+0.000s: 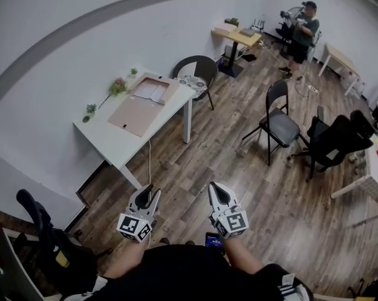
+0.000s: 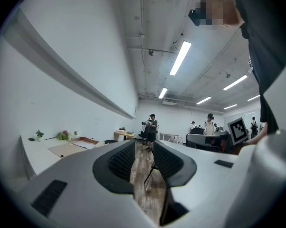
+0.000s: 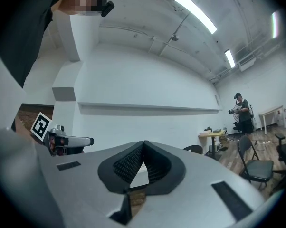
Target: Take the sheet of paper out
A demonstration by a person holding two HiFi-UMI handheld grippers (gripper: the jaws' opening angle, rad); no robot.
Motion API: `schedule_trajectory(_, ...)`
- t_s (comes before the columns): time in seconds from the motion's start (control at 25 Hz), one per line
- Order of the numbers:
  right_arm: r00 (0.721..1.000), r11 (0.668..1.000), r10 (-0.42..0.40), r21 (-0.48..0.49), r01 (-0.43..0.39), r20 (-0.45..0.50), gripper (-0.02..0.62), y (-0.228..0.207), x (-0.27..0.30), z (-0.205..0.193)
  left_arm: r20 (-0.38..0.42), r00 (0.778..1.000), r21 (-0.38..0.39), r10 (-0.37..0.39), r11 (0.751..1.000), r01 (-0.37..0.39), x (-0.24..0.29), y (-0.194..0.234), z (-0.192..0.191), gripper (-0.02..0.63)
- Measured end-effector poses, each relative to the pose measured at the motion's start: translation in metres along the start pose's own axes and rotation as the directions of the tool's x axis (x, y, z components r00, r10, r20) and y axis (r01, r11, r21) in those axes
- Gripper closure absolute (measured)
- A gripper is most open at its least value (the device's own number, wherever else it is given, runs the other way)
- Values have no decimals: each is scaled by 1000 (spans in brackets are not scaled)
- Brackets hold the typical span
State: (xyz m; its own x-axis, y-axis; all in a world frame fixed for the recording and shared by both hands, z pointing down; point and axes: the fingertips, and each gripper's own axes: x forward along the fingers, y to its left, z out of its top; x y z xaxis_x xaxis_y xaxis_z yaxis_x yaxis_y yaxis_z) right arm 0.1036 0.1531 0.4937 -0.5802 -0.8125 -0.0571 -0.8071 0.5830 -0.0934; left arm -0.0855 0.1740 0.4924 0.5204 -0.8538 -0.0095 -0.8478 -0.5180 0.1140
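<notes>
A white sheet of paper (image 1: 150,91) lies in an open brown folder (image 1: 139,108) on the white table (image 1: 113,142) against the left wall. The left gripper view shows the same folder (image 2: 67,149) and paper (image 2: 89,145) far off to the left. Both grippers are held close to the person's body, well short of the table and above the wooden floor. My left gripper (image 1: 149,194) (image 2: 143,150) has a narrow gap between its jaws, with nothing in it. My right gripper (image 1: 216,189) (image 3: 143,144) has its tips touching and holds nothing.
Small potted plants (image 1: 118,86) stand at the table's wall side. A round dark chair (image 1: 195,74) sits at its far end. A black folding chair (image 1: 278,121) and an office chair (image 1: 336,140) stand to the right. A person (image 1: 302,33) stands at the back.
</notes>
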Motion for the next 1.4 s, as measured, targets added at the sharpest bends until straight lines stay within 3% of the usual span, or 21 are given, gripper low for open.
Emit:
schedule_trajectory(0.56, 997, 999, 34, 44, -31, -62, 584, -33, 29, -33, -32, 997, -43, 65, 997, -67, 31, 29, -19, 494)
schedule_trajectory(0.84, 997, 1000, 15, 1, -15, -78, 584, -79, 94, -27, -15, 999, -69, 51, 996, -52, 101, 78, -25, 494)
schedule_trajectory(1.04, 997, 999, -1, -34, -2, -76, 584, -114, 158, -13, 13, 1000, -48, 17, 999, -16, 165, 123, -7, 495)
schedule_trajectory(1.4, 998, 998, -4, -69, -1, -67, 584, -149, 265, 5, 41, 999, -107, -23, 994, 27, 248, 196, 4, 495)
